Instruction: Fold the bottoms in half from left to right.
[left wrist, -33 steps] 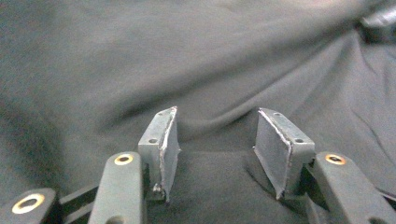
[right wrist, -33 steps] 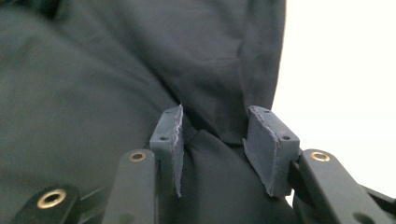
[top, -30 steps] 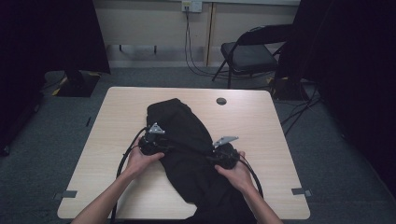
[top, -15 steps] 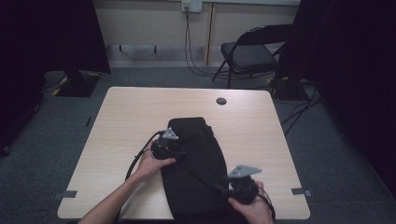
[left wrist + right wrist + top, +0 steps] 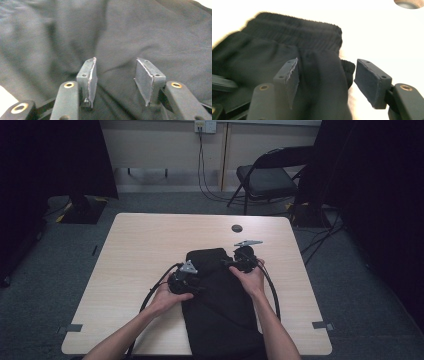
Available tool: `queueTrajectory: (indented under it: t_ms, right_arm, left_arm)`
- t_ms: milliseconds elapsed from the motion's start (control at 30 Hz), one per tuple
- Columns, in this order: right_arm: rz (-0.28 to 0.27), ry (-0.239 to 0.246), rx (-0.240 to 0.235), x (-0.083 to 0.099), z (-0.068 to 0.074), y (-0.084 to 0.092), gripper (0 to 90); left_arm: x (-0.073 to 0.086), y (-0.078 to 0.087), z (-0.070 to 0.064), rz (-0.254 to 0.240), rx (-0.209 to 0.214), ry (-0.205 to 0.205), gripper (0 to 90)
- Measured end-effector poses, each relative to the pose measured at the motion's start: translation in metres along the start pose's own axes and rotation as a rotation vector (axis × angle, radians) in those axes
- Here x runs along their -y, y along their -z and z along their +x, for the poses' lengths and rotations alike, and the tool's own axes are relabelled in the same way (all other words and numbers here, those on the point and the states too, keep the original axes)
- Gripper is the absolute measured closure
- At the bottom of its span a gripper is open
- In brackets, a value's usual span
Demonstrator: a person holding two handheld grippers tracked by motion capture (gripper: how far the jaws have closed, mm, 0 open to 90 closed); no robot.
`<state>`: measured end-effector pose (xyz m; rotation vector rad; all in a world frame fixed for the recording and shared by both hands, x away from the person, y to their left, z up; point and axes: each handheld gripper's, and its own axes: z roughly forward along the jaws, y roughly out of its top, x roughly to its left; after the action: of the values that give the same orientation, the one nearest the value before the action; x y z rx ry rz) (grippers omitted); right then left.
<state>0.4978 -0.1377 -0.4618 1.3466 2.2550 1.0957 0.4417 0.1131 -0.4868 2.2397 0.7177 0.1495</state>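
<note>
My right gripper (image 5: 325, 80) has just been opening its jaws, and they stand wide astride the far waistband edge of the black trousers (image 5: 220, 300), pressing nothing; it looks ready to pinch that corner. My left gripper (image 5: 116, 77) has been closing slightly, yet gapes unpinched over the cloth's left side; the trousers lie folded mid-table (image 5: 140, 245), running toward me.

High view: fixed above the person's side, facing forward and down over the table (image 5: 150, 240). Both gripper views ride low, looking along their own jaws, very close to the black garment (image 5: 220, 295), which all three views share.
</note>
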Motion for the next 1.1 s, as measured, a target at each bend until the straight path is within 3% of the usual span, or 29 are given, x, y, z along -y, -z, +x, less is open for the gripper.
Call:
queueTrajectory:
  t_ms: [67,133,267,333,400,467,500,633,700,800,1000,1100]
  right_arm:
    - [0.033,0.024,0.036,0.000,-0.002,-0.012,33.2]
    - [0.041,0.011,0.029,0.001,-0.005,-0.017,32.4]
    - [0.060,0.014,0.040,0.007,-0.006,-0.017,31.9]
    - [0.065,0.015,0.043,0.011,-0.005,-0.018,32.8]
    - [0.072,0.020,0.041,0.013,-0.001,-0.018,34.3]
    - [0.071,0.028,0.035,0.016,-0.001,-0.017,34.1]
    - [0.082,0.023,0.025,0.017,-0.001,-0.018,33.8]
    - [0.076,0.021,0.015,0.022,-0.004,-0.017,33.1]
    - [0.084,0.041,0.024,0.021,-0.001,-0.017,33.5]
    - [0.092,0.072,0.034,0.022,0.004,-0.018,36.3]
    - [0.061,0.043,-0.016,0.026,0.009,-0.015,60.3]
    - [0.053,0.010,-0.065,0.028,0.008,-0.014,70.4]
  left_arm:
    - [0.000,0.011,0.006,-0.036,-0.001,0.027,52.7]
    - [0.000,0.020,0.011,-0.057,-0.010,0.041,52.7]
    - [0.002,0.039,0.029,-0.132,-0.076,0.117,52.1]
    - [0.007,0.038,0.040,-0.129,-0.108,0.184,49.1]
    - [0.011,0.033,0.045,-0.097,-0.102,0.197,45.8]
    - [0.014,0.026,0.048,-0.087,-0.068,0.230,38.7]
    - [0.014,0.023,0.048,-0.074,-0.086,0.241,37.1]
    - [0.014,0.017,0.047,-0.055,-0.100,0.244,34.2]
    - [0.013,0.014,0.046,-0.053,-0.090,0.226,34.1]
    - [0.011,0.010,0.043,-0.067,-0.073,0.229,34.1]
    - [0.009,0.006,0.040,-0.076,-0.085,0.211,38.0]
    - [0.011,0.005,0.044,-0.107,-0.047,0.248,39.2]
